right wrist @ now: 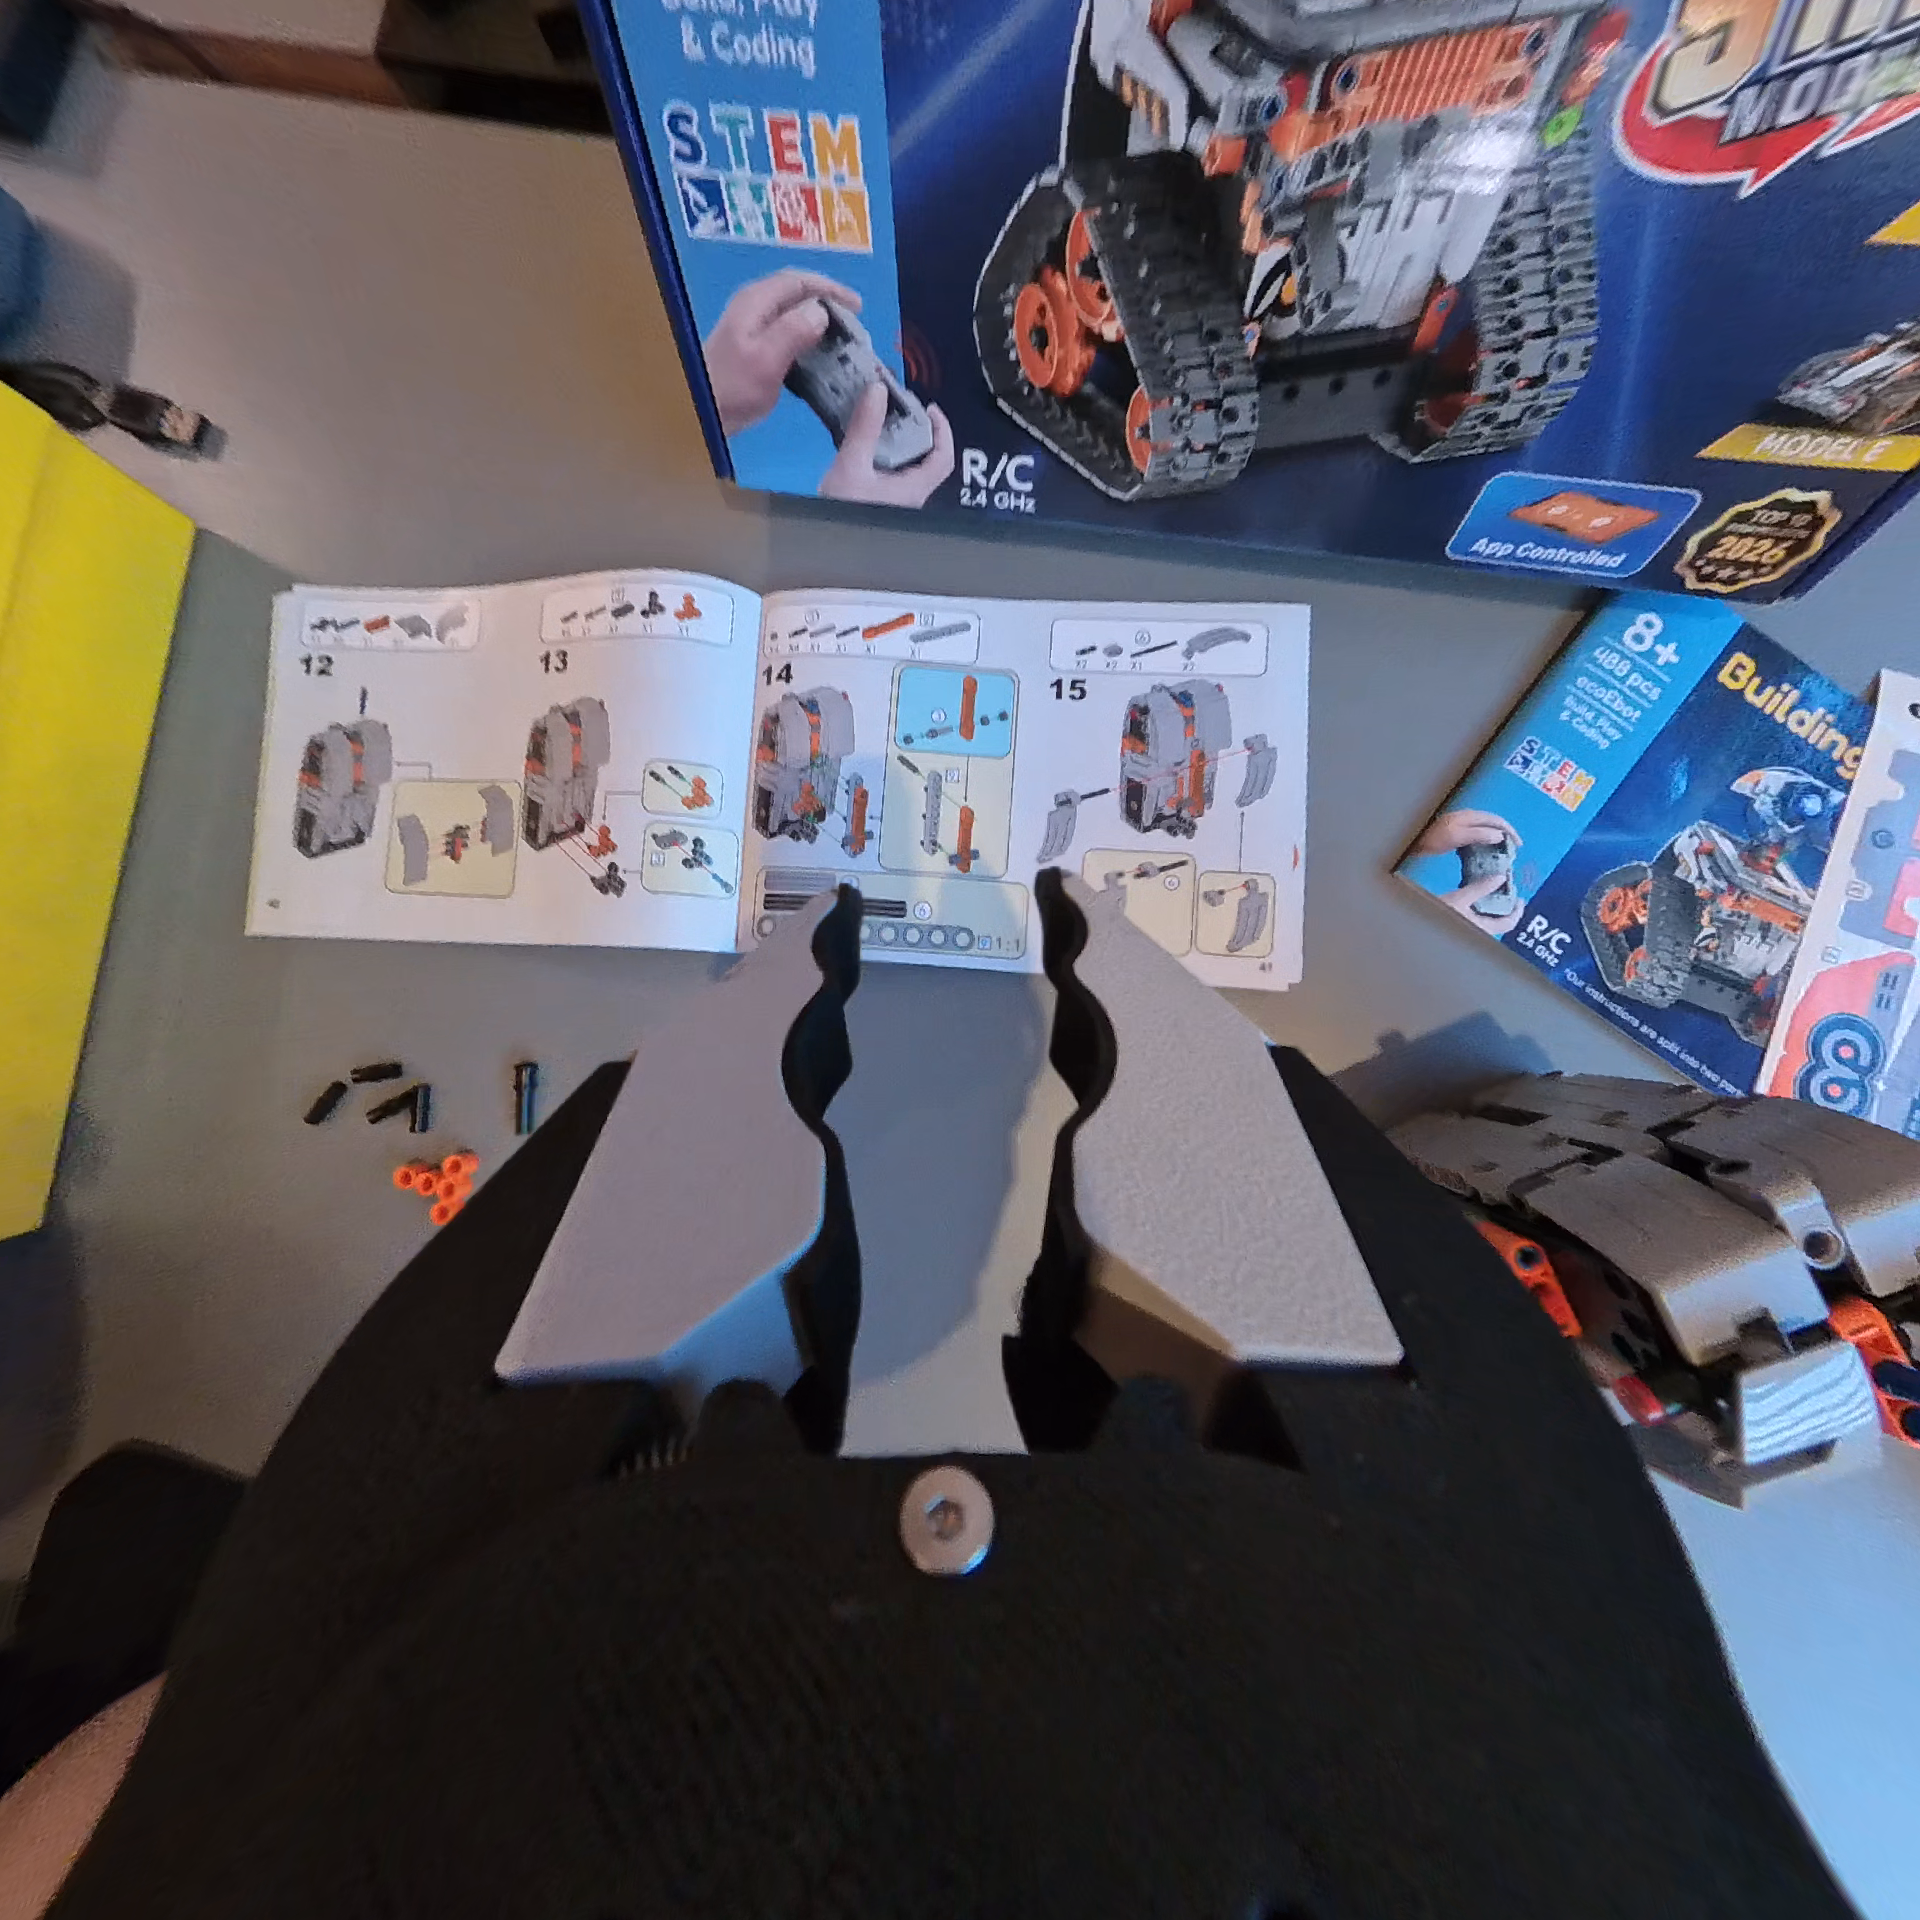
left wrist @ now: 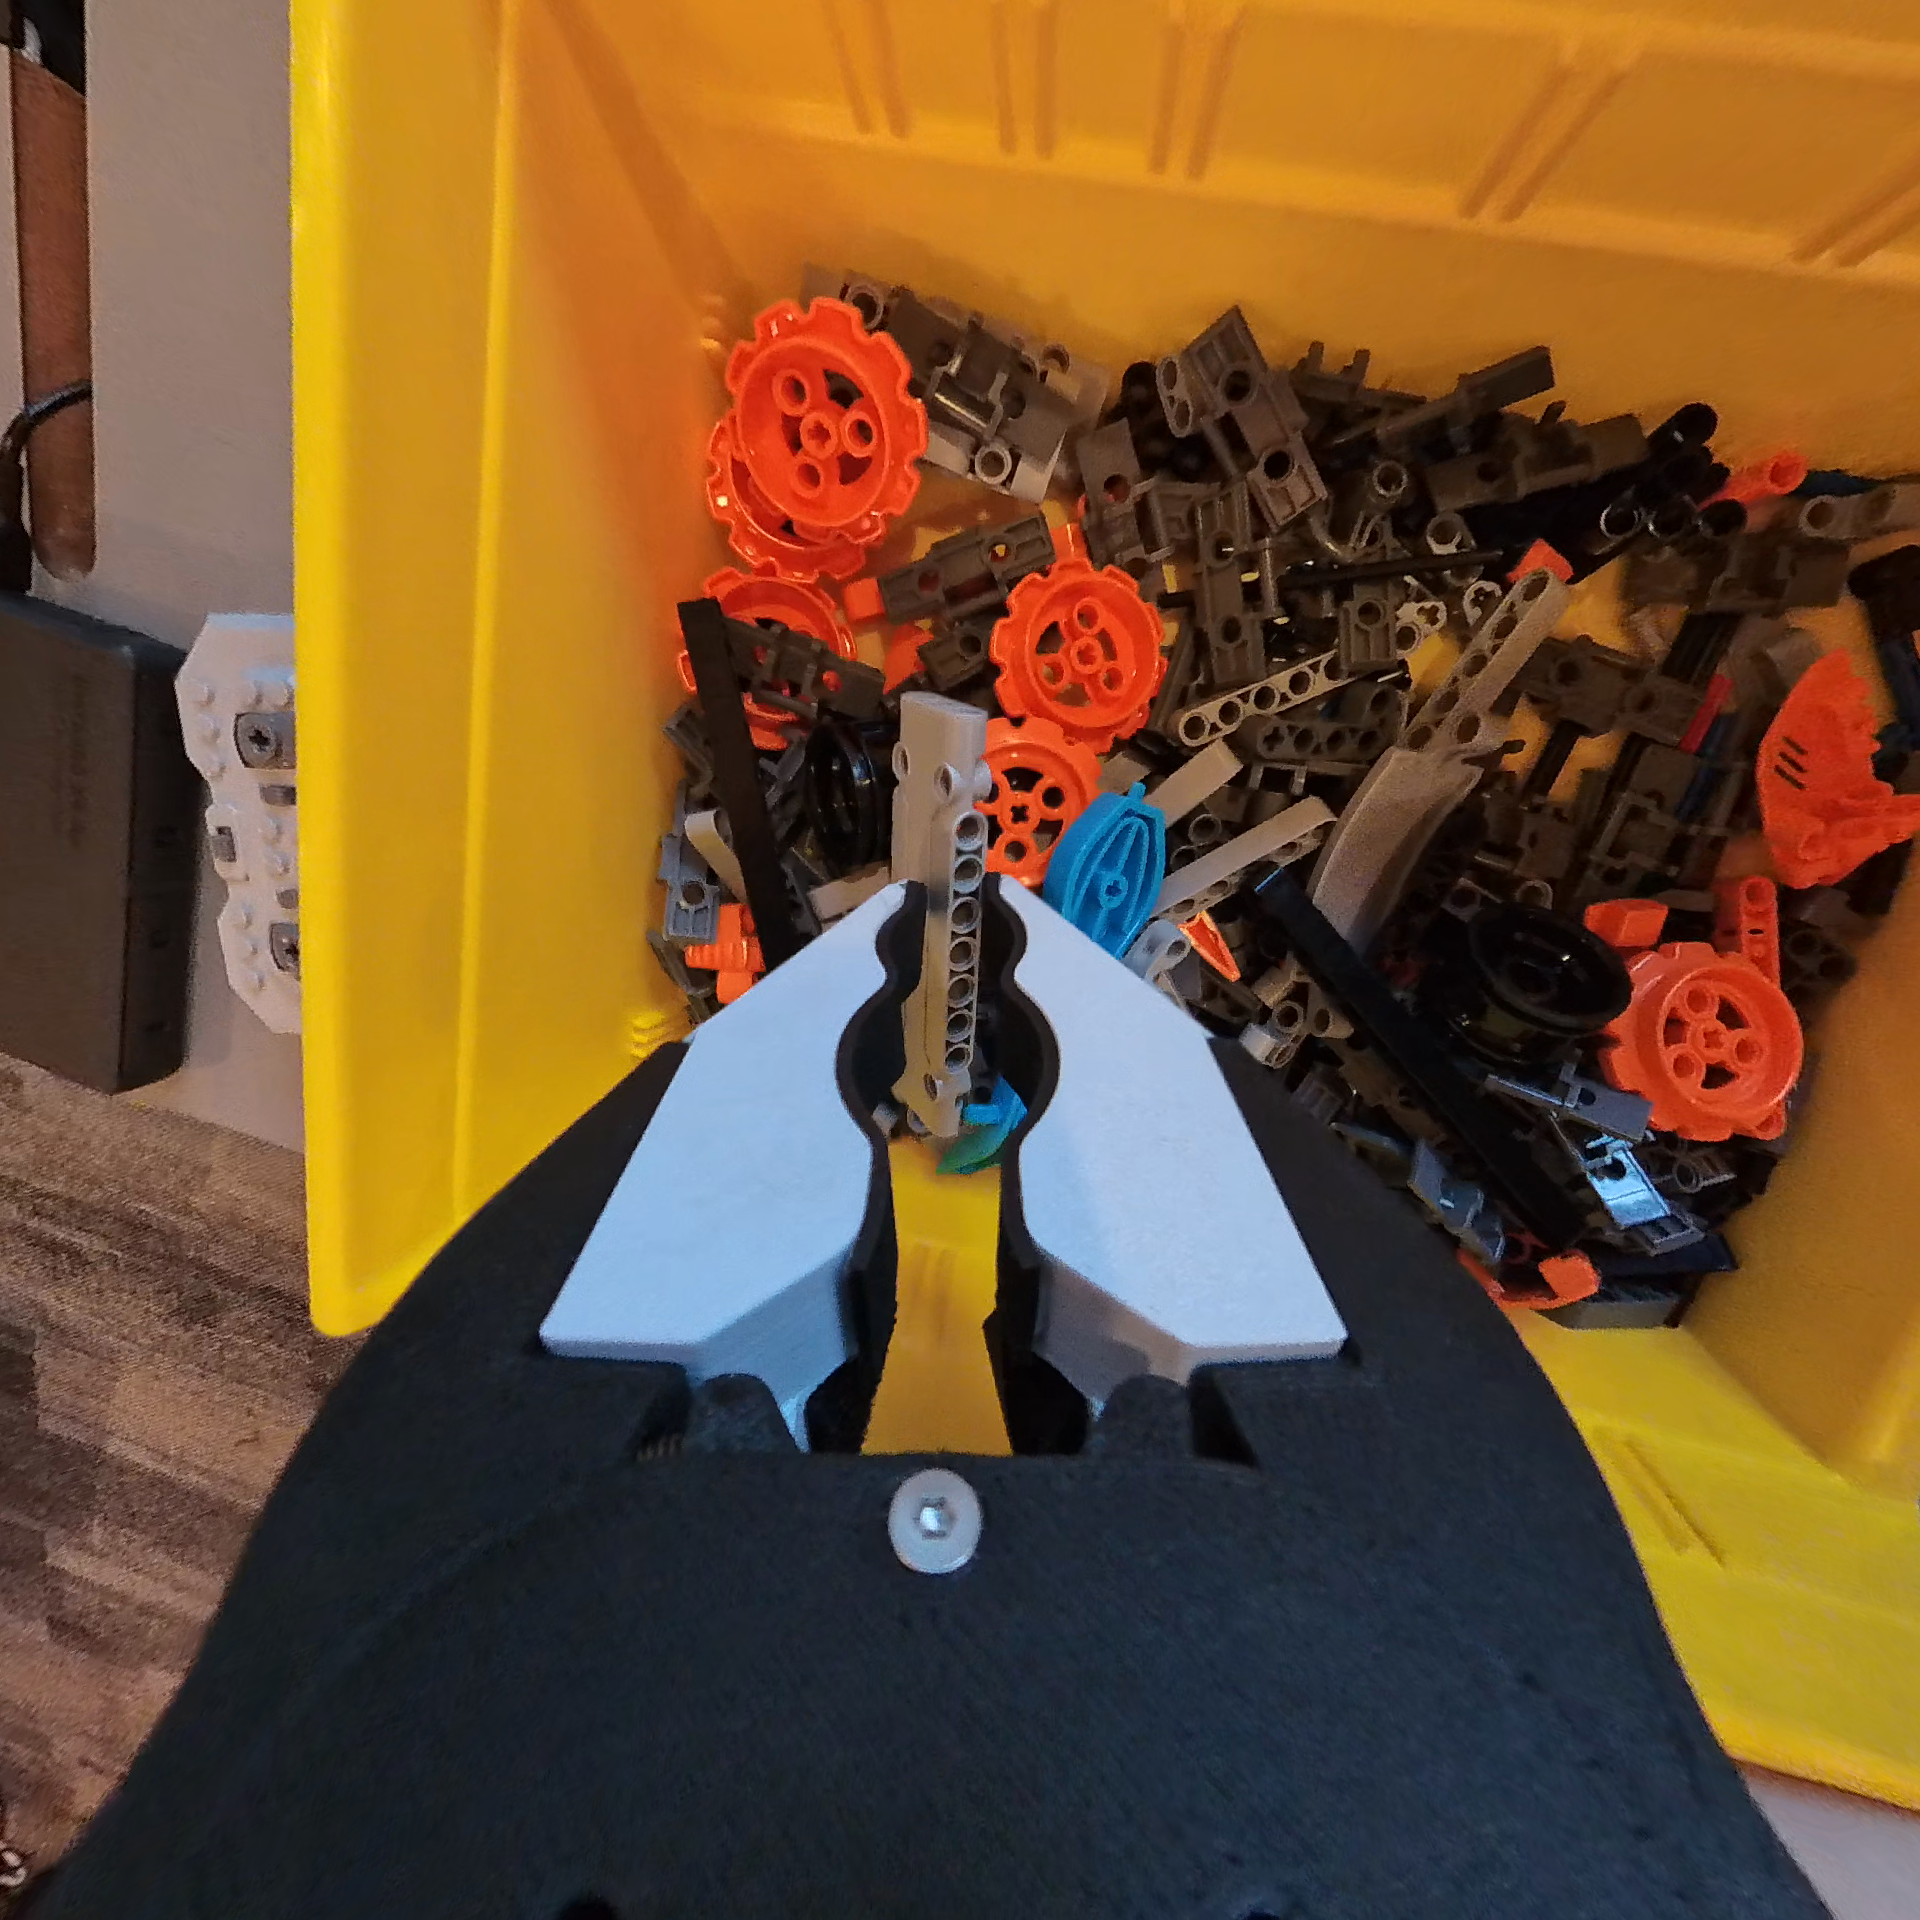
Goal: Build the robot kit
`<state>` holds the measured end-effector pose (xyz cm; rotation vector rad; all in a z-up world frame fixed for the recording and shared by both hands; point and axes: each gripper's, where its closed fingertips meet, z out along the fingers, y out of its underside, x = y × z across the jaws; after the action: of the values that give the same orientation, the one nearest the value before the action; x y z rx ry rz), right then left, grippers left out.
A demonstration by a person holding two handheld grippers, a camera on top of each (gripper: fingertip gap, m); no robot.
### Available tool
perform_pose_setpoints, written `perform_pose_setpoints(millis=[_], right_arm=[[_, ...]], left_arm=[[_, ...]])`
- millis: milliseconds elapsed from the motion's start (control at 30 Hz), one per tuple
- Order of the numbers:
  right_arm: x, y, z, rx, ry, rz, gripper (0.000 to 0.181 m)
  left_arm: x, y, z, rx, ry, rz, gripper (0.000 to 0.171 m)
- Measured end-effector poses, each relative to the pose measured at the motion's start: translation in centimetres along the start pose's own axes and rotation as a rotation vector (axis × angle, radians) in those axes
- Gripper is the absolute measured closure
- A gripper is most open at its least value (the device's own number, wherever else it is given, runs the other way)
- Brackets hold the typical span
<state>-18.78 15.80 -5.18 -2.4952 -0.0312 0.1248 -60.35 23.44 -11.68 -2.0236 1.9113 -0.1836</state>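
Note:
My left gripper [left wrist: 953, 894] is shut on a long light-grey holed beam [left wrist: 940, 831] and holds it upright over the near left corner of a yellow bin [left wrist: 436, 727]. The bin holds a heap of building parts: orange gear wheels [left wrist: 826, 426], dark grey connectors [left wrist: 1247, 447], a blue oval piece [left wrist: 1107, 868]. My right gripper [right wrist: 945, 904] is open and empty above the grey table, its tips over the lower edge of an open instruction booklet [right wrist: 520, 769]. A part-built grey and orange model [right wrist: 1704, 1247] lies on the table to its right.
A large blue toy box [right wrist: 1247, 260] stands behind the booklet. A second blue booklet [right wrist: 1662, 831] lies at right. Small black pins [right wrist: 384, 1096] and orange bushes [right wrist: 442, 1179] lie left of my right gripper. The yellow bin's edge [right wrist: 73, 790] is at far left. A white bracket [left wrist: 244, 821] sits outside the bin. Across from one pair of fingers to the other is roughly 45 centimeters.

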Motion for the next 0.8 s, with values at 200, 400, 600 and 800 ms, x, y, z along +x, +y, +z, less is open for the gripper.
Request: perform_pose_setpoints(millis=[200, 400, 600, 800], right_arm=[[-1.5, -1.1, 0.1, 0.014, -0.037, -0.04, 0.15], [-1.1, -1.6, 0.4, 0.025, -0.032, -0.007, 0.15], [-1.3, -2.1, -0.1, 0.055, -0.036, 0.006, 0.15], [-0.7, -1.8, -0.8, 0.066, -0.038, 0.067, 0.151]], left_arm=[[-0.7, 0.7, 1.5, -0.072, -0.02, -0.03, 0.15], [-0.4, 0.3, 1.9, -0.064, 0.0, -0.008, 0.149], [-0.3, 0.5, 1.9, -0.073, -0.002, -0.005, 0.149], [-0.3, 0.4, 1.9, -0.073, -0.003, 0.007, 0.149]])
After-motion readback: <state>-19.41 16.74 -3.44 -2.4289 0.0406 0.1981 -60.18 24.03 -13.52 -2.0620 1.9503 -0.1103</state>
